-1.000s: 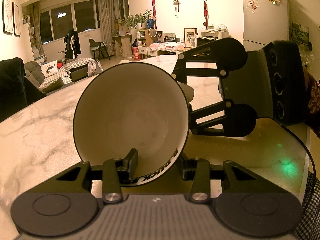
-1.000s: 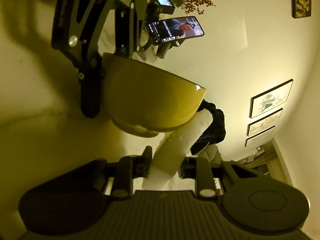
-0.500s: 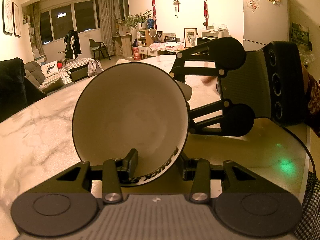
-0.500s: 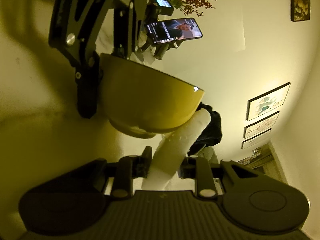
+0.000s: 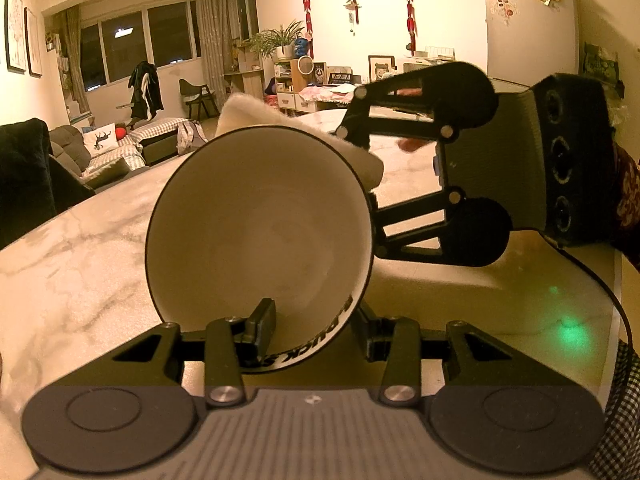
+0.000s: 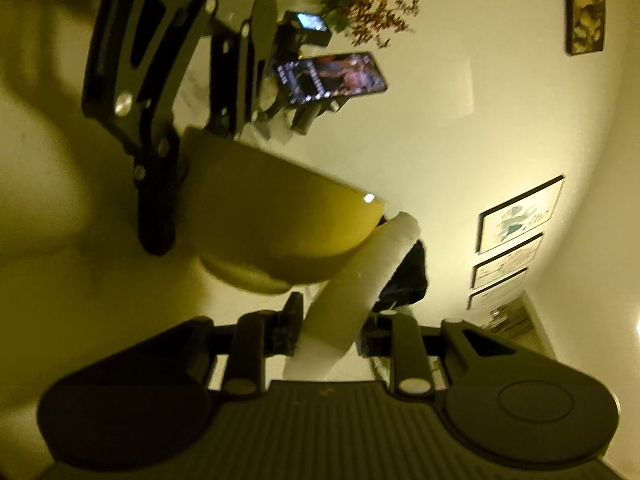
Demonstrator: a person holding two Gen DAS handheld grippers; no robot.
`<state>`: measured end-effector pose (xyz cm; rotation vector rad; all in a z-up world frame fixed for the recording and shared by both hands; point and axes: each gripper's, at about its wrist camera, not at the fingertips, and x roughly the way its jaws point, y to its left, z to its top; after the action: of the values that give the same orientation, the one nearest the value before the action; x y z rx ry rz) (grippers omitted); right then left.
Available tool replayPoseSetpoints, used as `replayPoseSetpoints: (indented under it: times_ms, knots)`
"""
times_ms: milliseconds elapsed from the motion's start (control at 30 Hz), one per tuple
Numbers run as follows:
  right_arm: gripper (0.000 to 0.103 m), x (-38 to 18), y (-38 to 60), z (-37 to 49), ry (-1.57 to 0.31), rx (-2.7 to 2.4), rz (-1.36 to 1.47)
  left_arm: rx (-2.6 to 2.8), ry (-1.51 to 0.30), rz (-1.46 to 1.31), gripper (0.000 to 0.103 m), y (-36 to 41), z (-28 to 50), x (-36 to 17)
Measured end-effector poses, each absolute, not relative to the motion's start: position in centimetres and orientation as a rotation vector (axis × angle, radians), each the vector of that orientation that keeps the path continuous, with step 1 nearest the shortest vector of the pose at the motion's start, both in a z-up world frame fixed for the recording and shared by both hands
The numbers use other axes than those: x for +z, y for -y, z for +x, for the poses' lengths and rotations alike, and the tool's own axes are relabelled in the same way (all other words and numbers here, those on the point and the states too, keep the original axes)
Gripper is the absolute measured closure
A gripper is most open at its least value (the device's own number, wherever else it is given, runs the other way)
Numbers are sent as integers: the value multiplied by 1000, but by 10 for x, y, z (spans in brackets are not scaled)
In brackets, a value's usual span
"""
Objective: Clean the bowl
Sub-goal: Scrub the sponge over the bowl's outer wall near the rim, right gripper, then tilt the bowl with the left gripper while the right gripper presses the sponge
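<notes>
Since a second ago the white cloth has come up over the far rim of the bowl, where before only a small patch showed at the bowl's right edge; in the right wrist view the rolled cloth now lies along the bowl's outer wall up to its rim.

We hold the bowl tipped on its side above the marble worktop, its white inside facing the left camera. Our left gripper has its jaws closed on the near rim, one finger inside the bowl and the other outside by the black lettering.

Our right gripper has its jaws clamped on the cloth roll, which touches the yellow outside of the bowl. In the left view the right gripper's body sits just to the right of the bowl, its fingers hidden behind the rim.

A phone with a lit screen stands on the worktop beyond the bowl, blurred.
</notes>
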<state>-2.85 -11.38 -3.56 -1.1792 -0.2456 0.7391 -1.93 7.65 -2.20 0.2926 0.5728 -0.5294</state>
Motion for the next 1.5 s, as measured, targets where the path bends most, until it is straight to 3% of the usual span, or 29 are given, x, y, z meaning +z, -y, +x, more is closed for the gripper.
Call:
replayPoseSetpoints:
  times_ms: [400,1067,1500]
  knots:
    - [76,-38,95,-27,211,746,-1186,-541,-506,352,61,-67,-29,-2]
    - [75,-37,95,-32,201,754,-1165,-585,-571,516,66,-43,0,15]
    - [75,-33,98,-27,196,757,-1156,-598,-597,544,82,-45,7,11]
